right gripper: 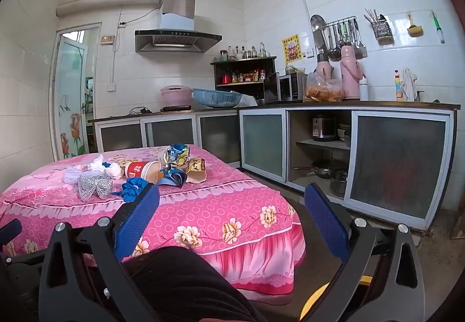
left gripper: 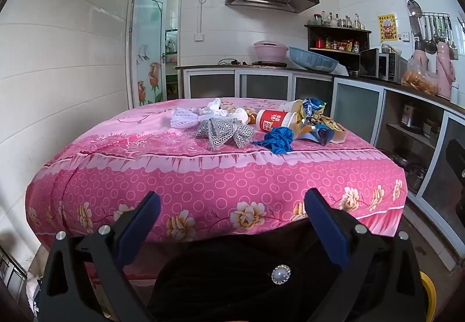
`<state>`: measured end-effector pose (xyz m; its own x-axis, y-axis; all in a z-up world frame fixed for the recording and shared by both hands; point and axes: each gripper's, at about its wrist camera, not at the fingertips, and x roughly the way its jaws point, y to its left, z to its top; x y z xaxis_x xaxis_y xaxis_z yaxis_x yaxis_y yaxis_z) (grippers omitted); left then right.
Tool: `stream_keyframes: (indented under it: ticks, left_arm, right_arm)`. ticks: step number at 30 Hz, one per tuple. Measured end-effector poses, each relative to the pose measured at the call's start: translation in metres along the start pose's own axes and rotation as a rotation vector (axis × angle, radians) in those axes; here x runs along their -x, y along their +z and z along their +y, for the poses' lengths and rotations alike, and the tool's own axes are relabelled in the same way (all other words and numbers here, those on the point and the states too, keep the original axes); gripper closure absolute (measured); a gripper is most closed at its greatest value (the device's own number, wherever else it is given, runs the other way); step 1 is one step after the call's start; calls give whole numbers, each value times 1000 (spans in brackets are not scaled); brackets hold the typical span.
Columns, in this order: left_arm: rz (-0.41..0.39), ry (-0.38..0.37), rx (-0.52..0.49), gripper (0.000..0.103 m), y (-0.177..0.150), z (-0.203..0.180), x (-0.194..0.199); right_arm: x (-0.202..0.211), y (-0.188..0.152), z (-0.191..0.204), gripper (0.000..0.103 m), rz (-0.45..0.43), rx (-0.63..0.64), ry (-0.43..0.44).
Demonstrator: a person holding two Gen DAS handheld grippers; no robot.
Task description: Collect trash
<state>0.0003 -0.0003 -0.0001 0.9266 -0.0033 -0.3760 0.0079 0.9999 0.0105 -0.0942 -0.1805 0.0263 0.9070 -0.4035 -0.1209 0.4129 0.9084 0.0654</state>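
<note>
A heap of trash lies on a table under a pink flowered cloth (left gripper: 203,176) (right gripper: 218,211). It holds a red and white paper cup (left gripper: 276,121) (right gripper: 142,169) on its side, a crumpled blue bag (left gripper: 277,140) (right gripper: 132,188), a silver mesh bow (left gripper: 223,134) (right gripper: 94,185), white crumpled paper (left gripper: 216,109) (right gripper: 100,166), a white net (left gripper: 183,118), snack wrappers (left gripper: 312,109) (right gripper: 177,153) and a yellow packet (right gripper: 196,169). My left gripper (left gripper: 232,200) stands open in front of the table's near edge, nothing between its blue pads. My right gripper (right gripper: 232,195) is open too, off the table's right corner, well short of the trash.
Black clothing with a pearl button (left gripper: 280,274) fills the space below both grippers. A yellow object (right gripper: 316,301) (left gripper: 428,295) sits low at the right. Kitchen cabinets (right gripper: 363,153) with a counter line the back and right walls. A glass door (left gripper: 149,48) is at the back left.
</note>
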Motion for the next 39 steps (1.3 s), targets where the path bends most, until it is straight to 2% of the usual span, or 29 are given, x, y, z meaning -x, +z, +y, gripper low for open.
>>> stream_keyframes:
  ticks: [17, 39]
  left_arm:
    - [-5, -6, -5, 8, 8, -8, 2]
    - [-8, -5, -1, 8, 2, -4, 6]
  right_arm:
    - [-1, -2, -1, 7, -3, -2, 0]
    - [-2, -3, -2, 7, 3, -3, -2]
